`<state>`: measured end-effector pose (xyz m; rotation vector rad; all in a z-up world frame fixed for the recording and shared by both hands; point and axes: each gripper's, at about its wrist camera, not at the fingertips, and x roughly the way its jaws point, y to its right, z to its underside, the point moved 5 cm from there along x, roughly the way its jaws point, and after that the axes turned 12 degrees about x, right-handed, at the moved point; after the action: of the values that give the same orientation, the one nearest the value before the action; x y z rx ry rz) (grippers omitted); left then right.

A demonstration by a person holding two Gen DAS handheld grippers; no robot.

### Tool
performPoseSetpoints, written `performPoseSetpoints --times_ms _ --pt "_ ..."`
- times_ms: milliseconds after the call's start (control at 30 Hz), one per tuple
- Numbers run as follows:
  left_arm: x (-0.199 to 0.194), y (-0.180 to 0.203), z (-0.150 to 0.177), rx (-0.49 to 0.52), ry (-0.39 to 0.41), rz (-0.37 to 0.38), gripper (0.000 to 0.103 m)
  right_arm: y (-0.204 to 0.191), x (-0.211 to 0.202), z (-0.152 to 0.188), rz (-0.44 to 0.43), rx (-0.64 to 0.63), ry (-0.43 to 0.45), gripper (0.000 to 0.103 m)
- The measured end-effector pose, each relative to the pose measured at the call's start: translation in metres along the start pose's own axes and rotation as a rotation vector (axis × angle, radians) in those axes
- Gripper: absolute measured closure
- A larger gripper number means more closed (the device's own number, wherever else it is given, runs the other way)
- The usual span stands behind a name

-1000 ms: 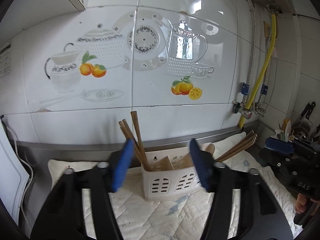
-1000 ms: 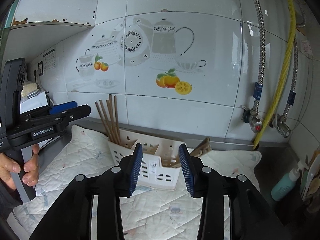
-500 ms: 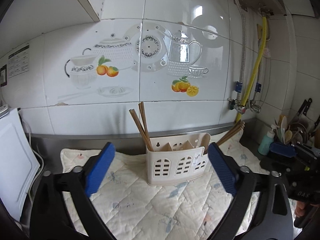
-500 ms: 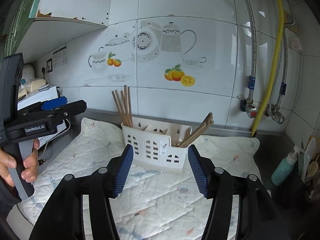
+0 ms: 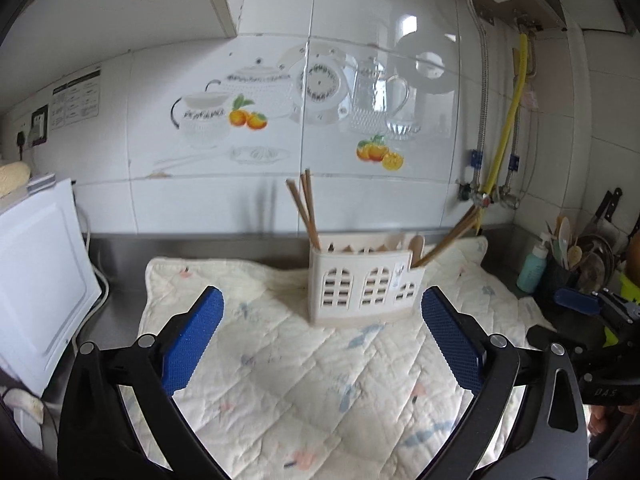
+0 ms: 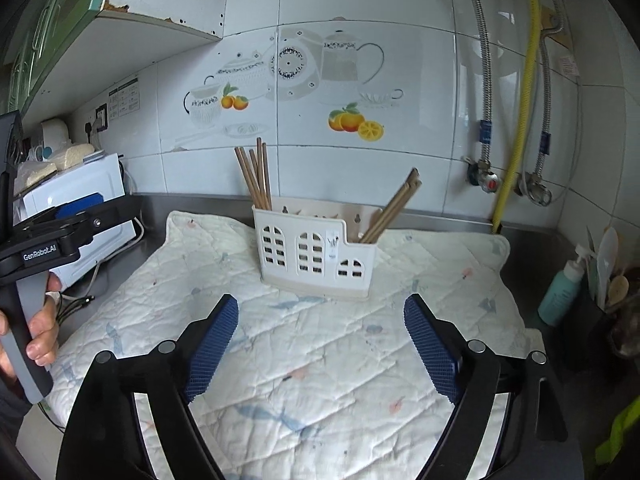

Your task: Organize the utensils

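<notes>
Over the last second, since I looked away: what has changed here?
Both grippers backed away from the utensil caddy. The left gripper went wide; the right gripper is opening, with nothing between them. Caddy, chopsticks and quilted mat stayed put.

Cream utensil holder [image 6: 316,248] upright on quilt, chopsticks [image 6: 254,176] standing inside.

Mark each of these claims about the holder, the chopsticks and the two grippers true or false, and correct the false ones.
1. The holder stands on the quilted mat. True.
2. The right gripper grips chopsticks. False: nothing is between its opening jaws.
3. Chopsticks stand at the holder's left end, and more chopsticks lean out at its right end. True.
4. The left gripper is shut. False: it is wide open and empty.
5. The holder lies tipped over. False: it stands upright.
</notes>
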<state>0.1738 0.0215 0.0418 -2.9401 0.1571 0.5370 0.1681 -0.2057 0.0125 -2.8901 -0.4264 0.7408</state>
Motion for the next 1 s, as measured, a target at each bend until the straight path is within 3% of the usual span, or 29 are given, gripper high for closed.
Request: performPoseSetpoints --times_ms 633,833,1000 --pt "-0.049 -0.002 0.062 -0.042 -0.019 -0.024 0.005 0.007 -0.027 0.045 0.012 0.087 -0.041 0.013" --pt "-0.061 -0.005 0.073 -0.029 -0.019 -0.068 0.005 0.005 -0.033 0.054 0.017 0.103 -0.051 0.013" --pt "-0.070 -0.008 0.077 -0.037 -0.004 -0.061 0.005 0.004 -0.037 0.055 0.041 0.094 -0.042 0.013"
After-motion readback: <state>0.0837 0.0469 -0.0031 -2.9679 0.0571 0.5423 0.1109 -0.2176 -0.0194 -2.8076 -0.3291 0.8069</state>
